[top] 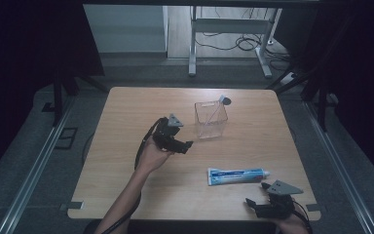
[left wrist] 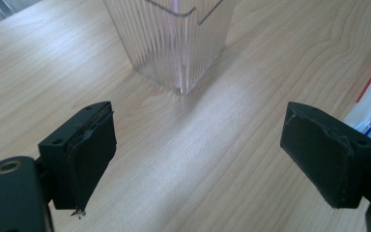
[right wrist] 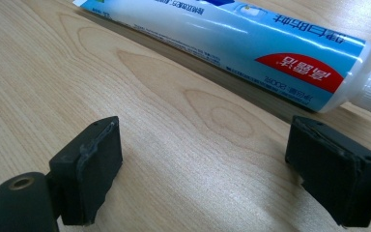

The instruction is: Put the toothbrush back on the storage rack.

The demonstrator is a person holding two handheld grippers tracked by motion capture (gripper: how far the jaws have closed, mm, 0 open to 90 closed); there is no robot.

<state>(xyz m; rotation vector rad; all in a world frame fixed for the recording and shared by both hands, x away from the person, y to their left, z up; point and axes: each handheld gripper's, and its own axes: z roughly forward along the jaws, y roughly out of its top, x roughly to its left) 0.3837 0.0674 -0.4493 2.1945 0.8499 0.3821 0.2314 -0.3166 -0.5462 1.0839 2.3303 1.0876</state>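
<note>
Wooden table (top: 126, 195) fills the middle of the high view, pale and bare over most of its top. Beyond its far edge, at twelve o'clock, a white frame (top: 229, 27) stands on the floor among loose cables.

Next in size is the cup (top: 211, 120), a clear ribbed square tub standing upright a little past the table's centre, toward one o'clock. A thin stick with a dark head (top: 226, 101) leans out of its far right corner. In the left gripper view the cup (left wrist: 174, 43) rises at twelve o'clock, ahead of the jaws and apart from them.

Then the tube (top: 237, 176), white and blue, lying flat at about five o'clock from the centre, its cap pointing right. In the right gripper view the tube (right wrist: 232, 43) lies across the top, from eleven to two o'clock, with a red patch near its white cap; it is near the jaws but not touching them.

Left gripper (top: 187, 145) sits just left of the cup, at its eight o'clock, held in a hand (top: 152, 157). Its jaws are spread wide with only bare wood between them.

Right gripper (top: 251, 203) rests at the near edge, at the tube's five o'clock. Its jaws too stand apart, released, nothing between them.
</note>
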